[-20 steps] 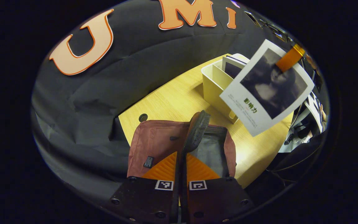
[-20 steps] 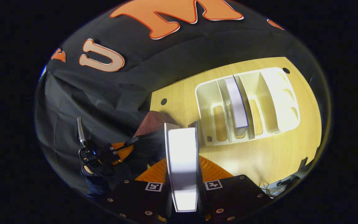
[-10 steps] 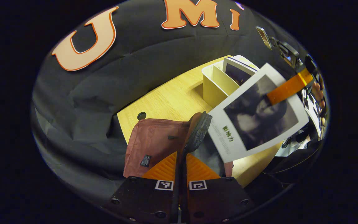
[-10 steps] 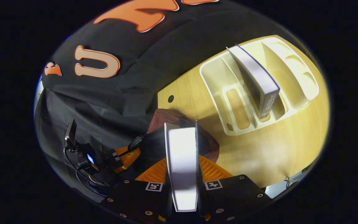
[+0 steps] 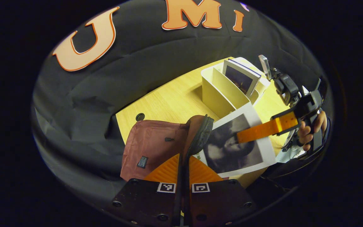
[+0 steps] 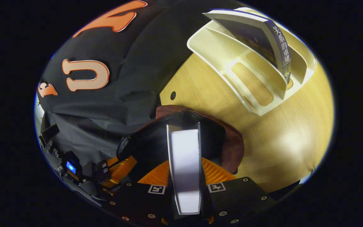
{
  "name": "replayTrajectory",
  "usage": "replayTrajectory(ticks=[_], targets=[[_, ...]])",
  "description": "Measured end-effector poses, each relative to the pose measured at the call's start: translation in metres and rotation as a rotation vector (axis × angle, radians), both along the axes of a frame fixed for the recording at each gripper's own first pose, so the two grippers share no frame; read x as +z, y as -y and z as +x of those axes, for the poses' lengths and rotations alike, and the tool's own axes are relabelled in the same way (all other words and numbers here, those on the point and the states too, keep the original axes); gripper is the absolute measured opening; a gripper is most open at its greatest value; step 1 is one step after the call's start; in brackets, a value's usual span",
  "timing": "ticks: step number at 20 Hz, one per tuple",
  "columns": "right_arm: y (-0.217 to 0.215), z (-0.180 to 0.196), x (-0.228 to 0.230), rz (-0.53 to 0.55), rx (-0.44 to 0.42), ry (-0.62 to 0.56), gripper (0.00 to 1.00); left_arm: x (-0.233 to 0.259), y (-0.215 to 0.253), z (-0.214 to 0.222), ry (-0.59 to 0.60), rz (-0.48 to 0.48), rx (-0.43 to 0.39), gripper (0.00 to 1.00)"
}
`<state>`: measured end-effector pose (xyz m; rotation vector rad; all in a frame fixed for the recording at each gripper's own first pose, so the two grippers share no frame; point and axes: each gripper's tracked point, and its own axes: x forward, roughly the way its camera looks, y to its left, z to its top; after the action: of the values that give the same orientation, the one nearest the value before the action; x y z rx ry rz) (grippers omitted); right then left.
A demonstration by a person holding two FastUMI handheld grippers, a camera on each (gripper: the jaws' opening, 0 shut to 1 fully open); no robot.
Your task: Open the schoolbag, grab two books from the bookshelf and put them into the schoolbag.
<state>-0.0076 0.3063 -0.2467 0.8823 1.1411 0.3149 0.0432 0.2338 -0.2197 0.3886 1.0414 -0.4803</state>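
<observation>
The schoolbag (image 5: 151, 148) lies on the desk (image 5: 172, 101) with its mouth held open: the left gripper (image 5: 183, 164) is closed on the zipped rim (image 5: 200, 138), both fingers pressed together on it and lifting the edge — evidently so that the opening stays wide enough for a book to pass.

The first book (image 6: 184, 164) is clamped between the fingers of the right gripper (image 6: 184, 176), which are spread only as far as the book's thickness. It is held edge-on and pointed down at the dark opening of the bag. In the left gripper view the same book's cover is seen with its near corner already tucked behind the raised rim, so the insertion is judged to be under way, not finished.

The second book (image 6: 263, 37) leans in a middle slot of the bookshelf (image 6: 254, 85), at the far right of the desk, well apart from the bag. It is yet to be fetched.

The tilt of the held book seems chosen to slide it in corner first.
</observation>
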Motion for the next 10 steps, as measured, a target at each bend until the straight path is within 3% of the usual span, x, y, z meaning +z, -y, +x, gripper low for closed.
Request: replayTrajectory(ticks=[7,10], targets=[[-0.04,0.015,-0.035,0.064,-0.044,0.01,0.34,0.008,0.019,-0.009,-0.015,-0.008,-0.041,0.04],[-0.064,0.016,-0.051,0.093,-0.01,0.019,0.34,0.006,0.027,-0.011,-0.02,-0.014,-0.058,0.04]])
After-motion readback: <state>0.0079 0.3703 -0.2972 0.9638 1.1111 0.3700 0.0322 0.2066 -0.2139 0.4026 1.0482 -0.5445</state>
